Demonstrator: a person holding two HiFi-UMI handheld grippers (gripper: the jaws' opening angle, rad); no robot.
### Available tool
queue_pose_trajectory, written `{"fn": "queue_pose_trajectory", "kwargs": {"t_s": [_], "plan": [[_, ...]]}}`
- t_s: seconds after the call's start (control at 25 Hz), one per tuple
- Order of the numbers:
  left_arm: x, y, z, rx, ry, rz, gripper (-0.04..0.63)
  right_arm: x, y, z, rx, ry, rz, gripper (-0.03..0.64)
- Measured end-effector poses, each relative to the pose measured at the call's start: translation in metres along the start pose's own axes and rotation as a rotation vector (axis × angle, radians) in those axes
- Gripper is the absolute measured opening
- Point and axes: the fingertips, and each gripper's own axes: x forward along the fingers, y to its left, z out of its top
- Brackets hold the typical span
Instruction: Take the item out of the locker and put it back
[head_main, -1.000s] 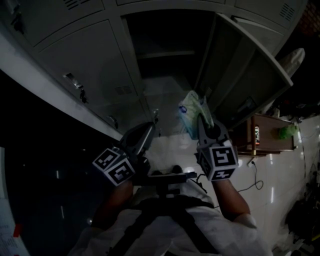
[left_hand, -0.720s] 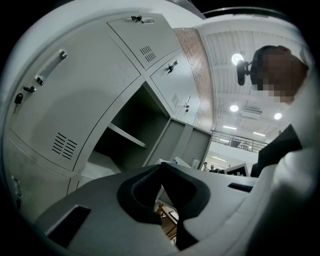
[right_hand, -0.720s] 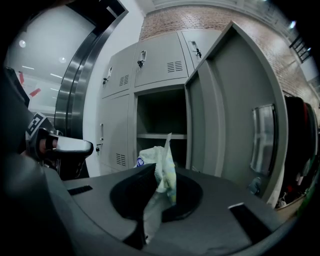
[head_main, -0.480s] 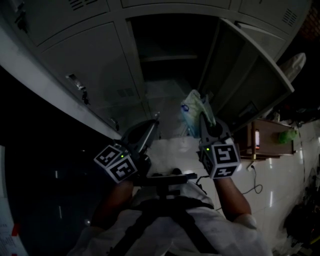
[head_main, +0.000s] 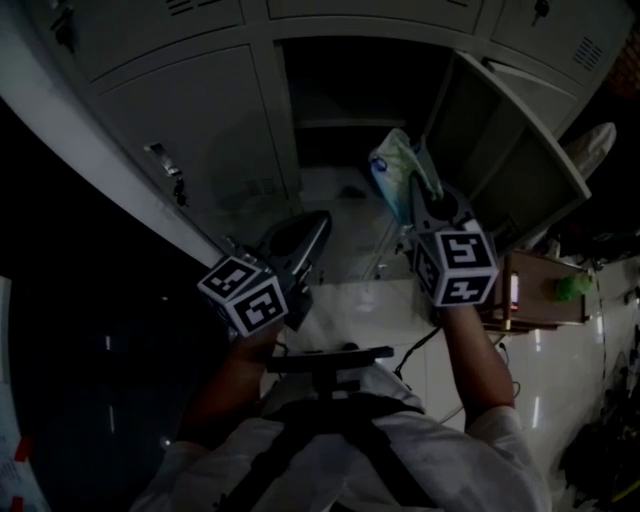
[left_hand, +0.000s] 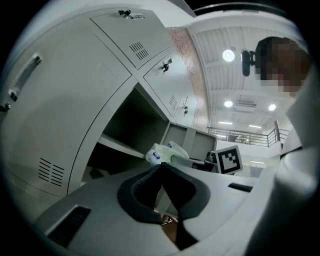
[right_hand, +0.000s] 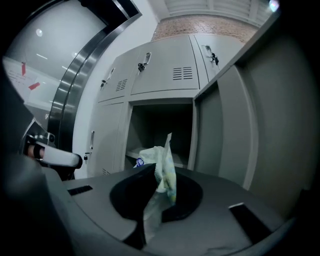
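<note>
While the open locker (head_main: 272, 110) faces them, the right gripper (head_main: 424, 200) pinches a plastic packet (head_main: 393, 165) just outside its mouth; the left gripper's (head_main: 318, 228) jaws are pressed together, empty. The packet is probably light, limp and slippery: grip a gathered edge.

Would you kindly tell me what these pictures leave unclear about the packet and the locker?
- Print on the packet: too small and dim everywhere.
- Packet's gripped end: hidden by the right gripper, head view.
- Back of the locker: too dark, head view.
- Locker below its shelf: behind that gripper's body, right gripper view.
</note>
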Motion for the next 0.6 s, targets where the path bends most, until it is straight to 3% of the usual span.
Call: {"fn": "queue_pose_trajectory", "kwargs": {"t_s": [0.6], "plan": [[0.034,0.010,0.017,0.038,0.011,-0.019,-0.005,0.109,-0.020,0.048,0.006,0.008,-0.058,-0.010]]}}
